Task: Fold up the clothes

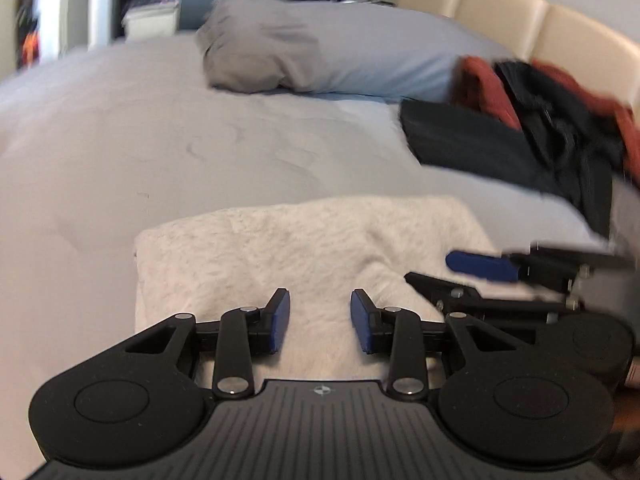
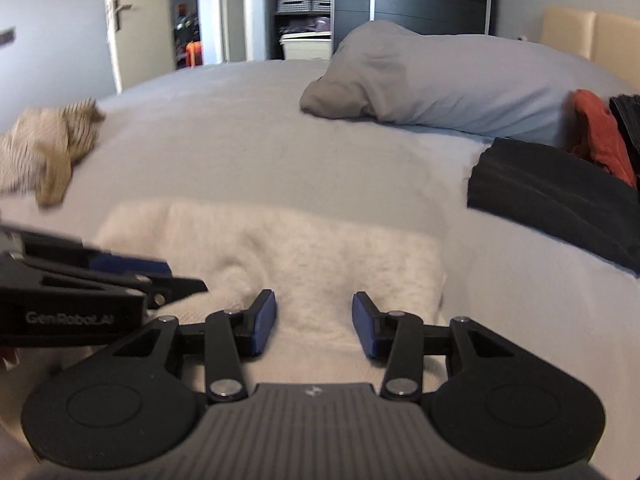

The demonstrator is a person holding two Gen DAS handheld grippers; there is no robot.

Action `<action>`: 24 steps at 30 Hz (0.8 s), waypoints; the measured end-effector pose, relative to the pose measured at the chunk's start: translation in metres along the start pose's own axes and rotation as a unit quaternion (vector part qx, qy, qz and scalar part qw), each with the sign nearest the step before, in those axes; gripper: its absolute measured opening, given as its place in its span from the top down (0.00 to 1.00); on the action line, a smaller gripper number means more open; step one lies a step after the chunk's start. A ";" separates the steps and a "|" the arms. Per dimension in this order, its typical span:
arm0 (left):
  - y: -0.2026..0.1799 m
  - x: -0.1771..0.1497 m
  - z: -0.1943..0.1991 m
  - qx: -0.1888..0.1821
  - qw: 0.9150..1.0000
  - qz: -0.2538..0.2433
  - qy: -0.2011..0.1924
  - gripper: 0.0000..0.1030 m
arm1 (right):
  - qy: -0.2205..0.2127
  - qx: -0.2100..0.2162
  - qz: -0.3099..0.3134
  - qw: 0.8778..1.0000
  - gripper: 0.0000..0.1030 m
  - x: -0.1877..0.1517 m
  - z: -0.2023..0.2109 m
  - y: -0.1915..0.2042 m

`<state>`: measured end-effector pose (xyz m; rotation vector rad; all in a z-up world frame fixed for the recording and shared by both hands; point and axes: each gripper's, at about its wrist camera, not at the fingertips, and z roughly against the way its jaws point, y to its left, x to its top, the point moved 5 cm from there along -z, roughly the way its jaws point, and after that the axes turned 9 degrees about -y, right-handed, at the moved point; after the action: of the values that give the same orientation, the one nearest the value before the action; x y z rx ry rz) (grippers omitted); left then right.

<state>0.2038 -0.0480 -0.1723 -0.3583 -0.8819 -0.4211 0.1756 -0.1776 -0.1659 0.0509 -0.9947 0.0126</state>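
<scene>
Roughly, by label:
Left gripper (image 1: 320, 322): jaws partly spread, nothing between the pads, white fleece under them; no pinch visible.
Right gripper (image 2: 314, 322): jaws partly spread, empty, over the same fleece; whether the pads touch the pile I can't tell.
Pair: side by side, close; right one juts in from the right in the left view, left one from the left in the right view.
Fleece (image 1: 304, 256): white fluffy garment, lying just ahead of and beneath both tools on the bed (image 1: 120, 152); looks already doubled into a rough rectangle, with a soft ridge near the middle.
Done, my read: fleece partly or fully folded; black stack (image 2: 560, 196) ahead-right looks flat and folded.
Left to do, my read: red cloth (image 2: 596, 136) and dark heap (image 1: 568, 136) beyond the stack look loose; beige striped bundle (image 2: 48, 148) ahead-left is crumpled.
Edges: fleece far edge straight, ahead of the tips; its left edge clear of the left gripper; its right edge just past the right gripper, short of the black stack.
Open room: wide bare sheet ahead and ahead-left; tighter ahead-right by the stack.
Far obstacles: pillow (image 2: 440, 84) well ahead, apart from the fleece.
Blur: left view smeared, fine creases unreadable.
</scene>
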 end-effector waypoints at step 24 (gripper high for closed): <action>0.000 -0.024 0.054 0.004 1.000 -0.007 0.025 0.75 | 0.019 0.025 -0.027 0.999 0.54 -0.015 0.065 -0.013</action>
<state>0.1540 -0.0179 -0.1596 -0.3344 -0.8379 -0.4374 0.1132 -0.1938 -0.1438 0.1228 -0.9556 -0.0111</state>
